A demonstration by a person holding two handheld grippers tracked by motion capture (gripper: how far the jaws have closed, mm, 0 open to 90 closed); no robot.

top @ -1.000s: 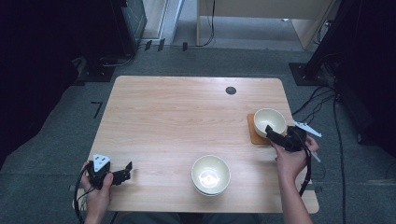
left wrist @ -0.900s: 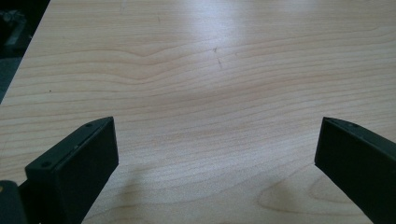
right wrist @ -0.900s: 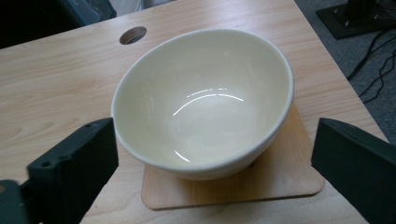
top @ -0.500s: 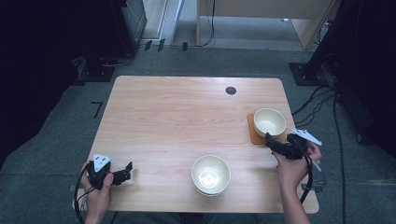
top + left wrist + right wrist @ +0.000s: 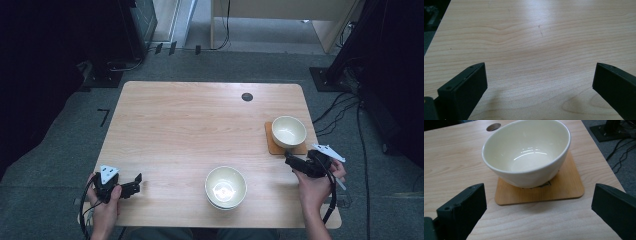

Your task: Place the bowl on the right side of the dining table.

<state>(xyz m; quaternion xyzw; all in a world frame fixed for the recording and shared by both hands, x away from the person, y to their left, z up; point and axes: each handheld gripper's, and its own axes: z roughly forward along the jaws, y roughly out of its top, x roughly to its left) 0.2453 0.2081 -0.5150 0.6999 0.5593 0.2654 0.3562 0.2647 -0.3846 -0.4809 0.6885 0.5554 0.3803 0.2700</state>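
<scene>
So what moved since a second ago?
The right gripper let go of the bowl and pulled back toward the person, jaws open. The bowl stays on its coaster. The left gripper and the stacked bowls didn't move.

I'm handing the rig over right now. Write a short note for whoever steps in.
Right gripper: open, holding nothing, just short of the bowl on the coaster, fingers wide.
Left gripper: open, idle over bare table at the near left corner.
Bowl sits upright and empty on the wooden coaster at the table's right edge.
Near-centre stack of bowls sits at the front edge, untouched.
Done: one bowl set on the coaster, by the look of it.
Left: probably the front stack; confirm where it goes.
</scene>
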